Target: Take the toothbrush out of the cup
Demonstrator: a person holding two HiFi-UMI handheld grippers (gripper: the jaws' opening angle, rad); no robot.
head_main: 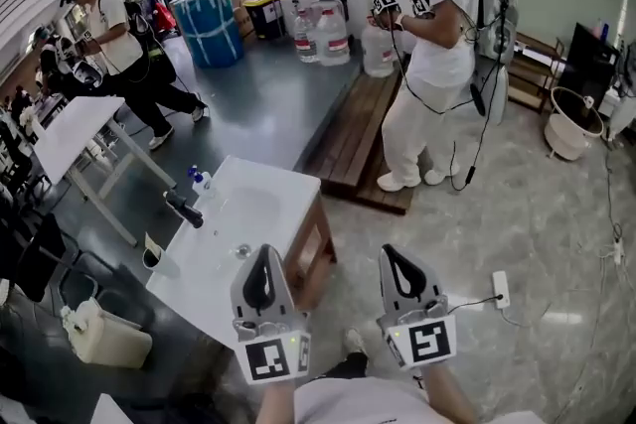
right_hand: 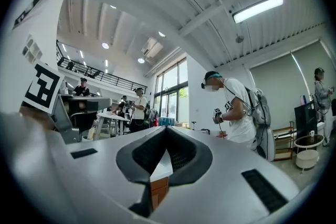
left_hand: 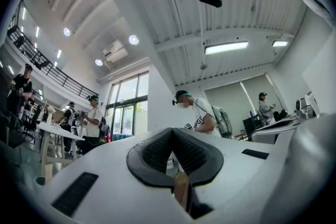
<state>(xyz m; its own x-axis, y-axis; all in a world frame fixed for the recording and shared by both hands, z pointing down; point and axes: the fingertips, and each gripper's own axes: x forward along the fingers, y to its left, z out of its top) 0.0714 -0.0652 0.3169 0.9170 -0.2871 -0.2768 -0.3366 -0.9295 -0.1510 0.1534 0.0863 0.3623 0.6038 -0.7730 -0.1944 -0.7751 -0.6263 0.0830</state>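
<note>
A white sink counter (head_main: 260, 182) stands ahead of me and to the left, with a black faucet (head_main: 184, 209) on it. A small dark-mouthed cup (head_main: 151, 256) sits at the counter's near left edge; it is too small to tell a toothbrush in it. My left gripper (head_main: 266, 251) (left_hand: 172, 131) hangs over the counter's near right corner, jaws together and holding nothing. Shut and empty too, my right gripper (head_main: 388, 251) (right_hand: 167, 127) is beside it over the tiled floor. Both point forward, a little above level.
A blue-capped bottle (head_main: 199, 180) stands behind the faucet. A person in white (head_main: 437, 45) stands on a wooden platform (head_main: 358, 139) beyond the counter. A white canister (head_main: 104, 335) lies on the floor at left, a power strip (head_main: 501, 288) at right. A white table (head_main: 70, 134) and several people are at far left.
</note>
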